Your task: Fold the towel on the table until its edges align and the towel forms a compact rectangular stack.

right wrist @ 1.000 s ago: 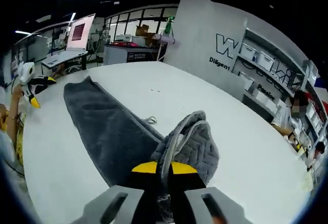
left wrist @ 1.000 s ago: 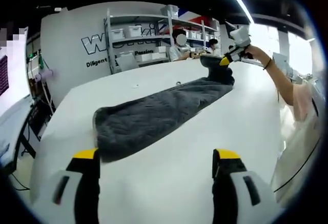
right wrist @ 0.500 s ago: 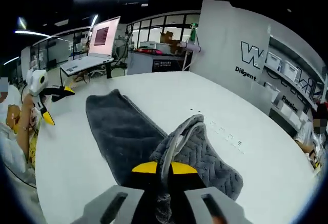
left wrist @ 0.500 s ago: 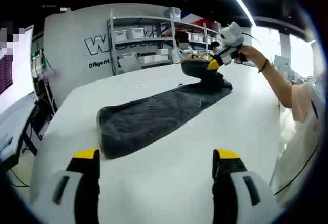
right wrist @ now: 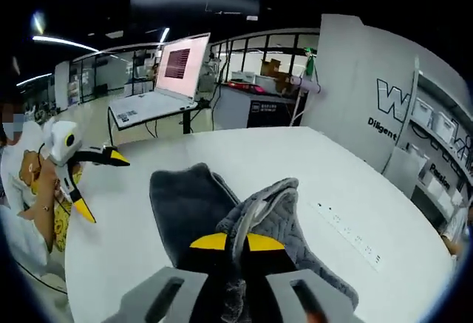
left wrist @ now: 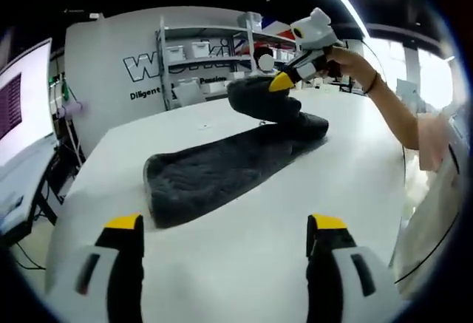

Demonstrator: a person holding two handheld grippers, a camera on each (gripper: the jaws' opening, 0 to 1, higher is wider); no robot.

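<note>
Right gripper point(right wrist: 235, 243): jaws pinched tight on one end of the grey towel point(left wrist: 222, 168), holding it up off the white table point(left wrist: 244, 256); rest lies flat, long strip. Left gripper point(left wrist: 225, 227): jaws wide apart, nothing between them, hanging near the towel's other end.

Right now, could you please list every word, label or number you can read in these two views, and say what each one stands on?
"Diligent": small black word on the white wall panel, left gripper view; also seen in the right gripper view.
"W": opening letter of a large outlined logo on that panel; the rest hides behind the shelving.
"Passion": partly legible behind the shelving.
Monitor screen: too blurred to read.
</note>
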